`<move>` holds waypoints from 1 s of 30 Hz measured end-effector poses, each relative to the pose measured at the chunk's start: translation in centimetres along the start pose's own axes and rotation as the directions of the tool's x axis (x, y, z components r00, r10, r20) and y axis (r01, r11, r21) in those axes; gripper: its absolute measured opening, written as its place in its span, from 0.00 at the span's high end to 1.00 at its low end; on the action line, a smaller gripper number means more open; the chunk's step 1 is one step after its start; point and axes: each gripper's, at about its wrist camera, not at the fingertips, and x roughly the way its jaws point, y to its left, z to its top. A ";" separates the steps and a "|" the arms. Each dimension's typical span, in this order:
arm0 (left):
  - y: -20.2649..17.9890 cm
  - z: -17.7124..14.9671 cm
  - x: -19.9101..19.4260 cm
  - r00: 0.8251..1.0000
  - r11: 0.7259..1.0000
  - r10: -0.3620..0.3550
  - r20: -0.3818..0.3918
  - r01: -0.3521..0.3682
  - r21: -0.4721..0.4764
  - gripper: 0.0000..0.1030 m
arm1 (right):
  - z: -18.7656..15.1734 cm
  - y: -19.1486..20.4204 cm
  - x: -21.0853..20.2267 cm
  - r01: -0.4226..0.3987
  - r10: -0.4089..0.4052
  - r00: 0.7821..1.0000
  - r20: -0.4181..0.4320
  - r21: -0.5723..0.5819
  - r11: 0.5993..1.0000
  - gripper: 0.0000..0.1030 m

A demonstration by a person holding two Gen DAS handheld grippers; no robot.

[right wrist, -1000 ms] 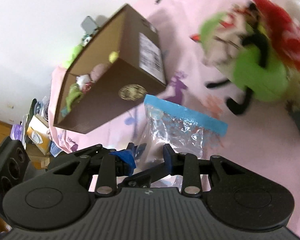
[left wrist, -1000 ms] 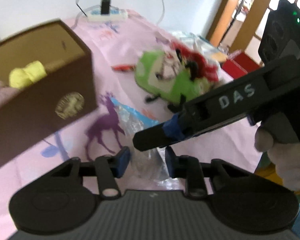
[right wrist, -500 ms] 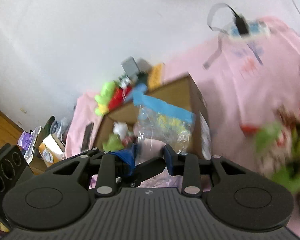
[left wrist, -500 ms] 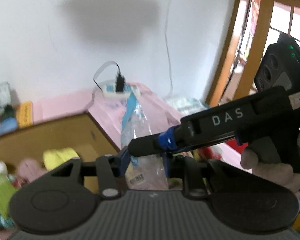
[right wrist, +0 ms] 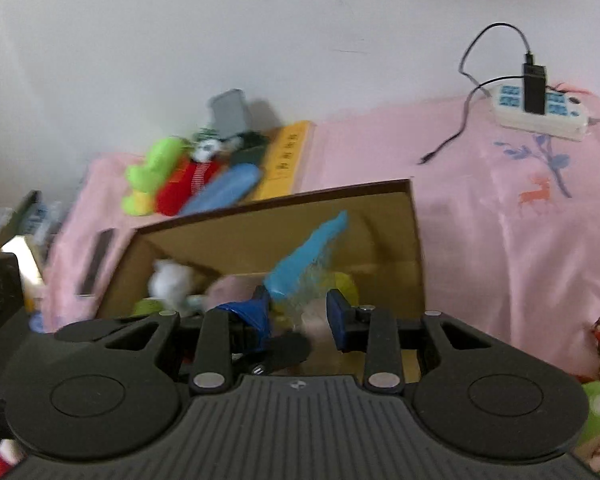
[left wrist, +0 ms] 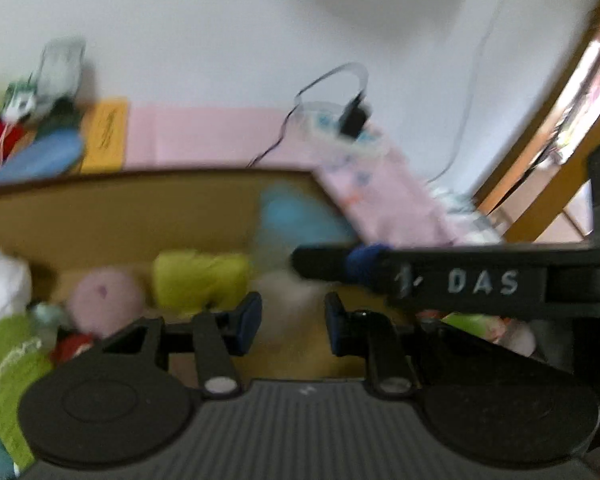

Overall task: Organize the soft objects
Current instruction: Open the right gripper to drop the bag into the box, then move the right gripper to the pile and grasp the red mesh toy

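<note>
An open cardboard box (right wrist: 416,248) (left wrist: 148,208) stands on the pink cloth and holds several soft toys: a yellow one (left wrist: 200,278), a pink one (left wrist: 104,304) and a white one (right wrist: 170,280). A clear plastic bag with a blue strip (right wrist: 308,252) (left wrist: 296,216) hangs blurred over the box's right end. My left gripper (left wrist: 292,322) is open just in front of the bag. My right gripper (right wrist: 298,314) is open with the bag's lower part between its fingers; whether it touches them I cannot tell. Its finger (left wrist: 420,276) crosses the left wrist view.
More soft toys (right wrist: 168,176) and a yellow book (right wrist: 286,160) lie behind the box by the wall. A power strip (right wrist: 540,114) with a cable sits at the far right. A green toy (right wrist: 598,404) shows at the right edge. A wooden door frame (left wrist: 540,128) stands right.
Both grippers carried the bag up from the cloth and over the box. The left gripper, shut on the bag half a second ago, is now open; the bag is dropping into the box.
</note>
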 end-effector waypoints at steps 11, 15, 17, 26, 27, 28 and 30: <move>2.6 -1.6 -1.8 0.993 0.992 0.115 -0.028 -0.116 -0.048 0.51 | -1.3 3.4 -2.9 -0.076 0.084 0.989 0.118 -0.072 0.995 0.84; 2.5 -2.4 -4.0 0.982 0.982 0.186 0.002 -0.186 -0.028 0.51 | -2.5 5.2 -4.2 -0.172 0.188 0.972 0.139 -0.119 0.978 0.83; 2.1 -2.8 -5.0 0.979 0.979 0.204 0.011 -0.203 -0.010 0.51 | -3.1 5.2 -4.8 -0.197 0.210 0.967 0.147 -0.096 0.976 0.83; -2.3 -5.0 -7.7 0.968 0.962 0.244 0.060 -0.249 0.112 0.51 | -6.2 1.3 -9.2 -0.192 0.184 0.961 0.206 0.017 0.981 0.83; -3.2 -5.3 -7.7 0.969 0.960 0.239 0.062 -0.246 0.135 0.51 | -6.6 0.6 -9.5 -0.177 0.168 0.964 0.205 0.028 0.984 0.83; -4.0 -5.6 -7.7 0.970 0.959 0.234 0.063 -0.241 0.151 0.51 | -7.2 -0.2 -10.1 -0.158 0.147 0.968 0.202 0.039 0.987 0.83; -5.7 -6.2 -7.7 0.975 0.958 0.215 0.062 -0.223 0.179 0.51 | -8.3 -1.8 -11.0 -0.117 0.105 0.975 0.195 0.056 0.992 0.83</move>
